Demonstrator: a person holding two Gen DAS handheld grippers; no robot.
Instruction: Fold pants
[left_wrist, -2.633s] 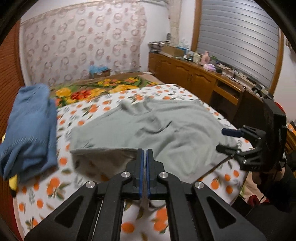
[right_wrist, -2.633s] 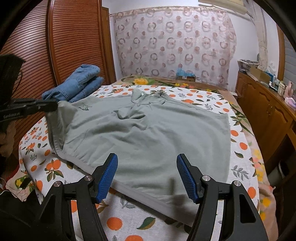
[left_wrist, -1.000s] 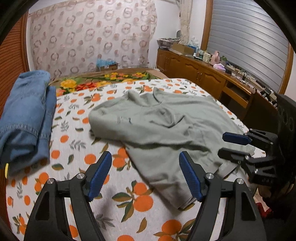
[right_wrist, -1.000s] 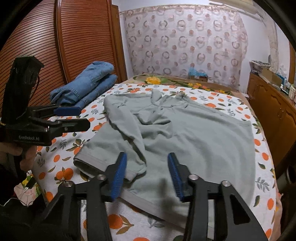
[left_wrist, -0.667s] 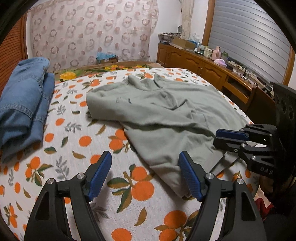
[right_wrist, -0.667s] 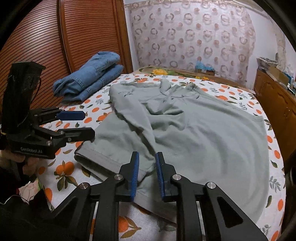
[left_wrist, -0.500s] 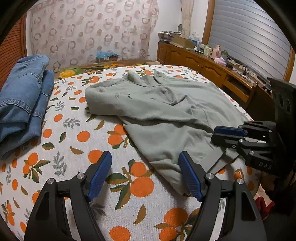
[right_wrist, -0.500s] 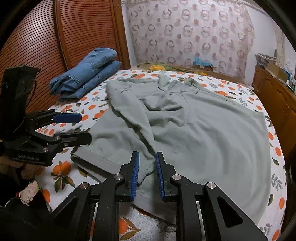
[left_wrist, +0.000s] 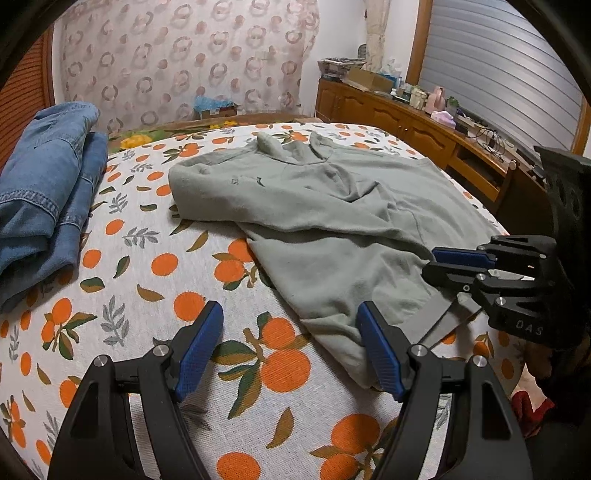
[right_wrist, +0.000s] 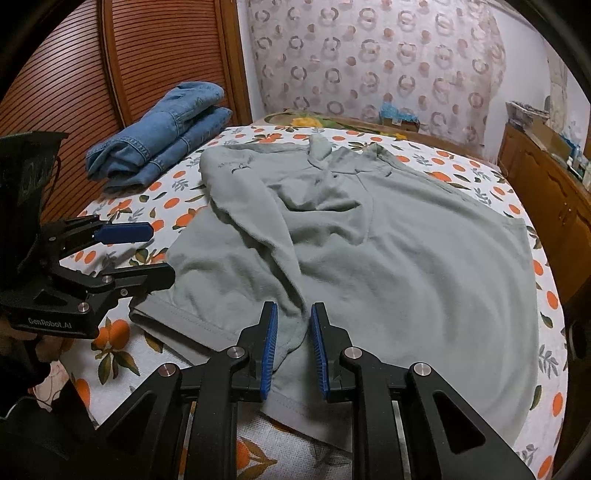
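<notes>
Lying rumpled on the orange-print bed (left_wrist: 155, 266), the soft grey-green garment (right_wrist: 388, 258) has a ribbed hem. Right claw (right_wrist: 291, 341) is narrowly parted around its sleeve cuff; left claw (left_wrist: 290, 350) gapes wide, empty, beside folded denim (left_wrist: 44, 184)

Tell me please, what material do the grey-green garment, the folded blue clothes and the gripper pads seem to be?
Grey-green garment: probably soft cotton fleece; matte, thick, rounded wrinkles, ribbed hem.
Folded blue clothes: denim; faded blue weave, visible stitched seams.
Pads of the right gripper: apparently rubber or plastic; blue, finely ridged, set on matte black fingers.
</notes>
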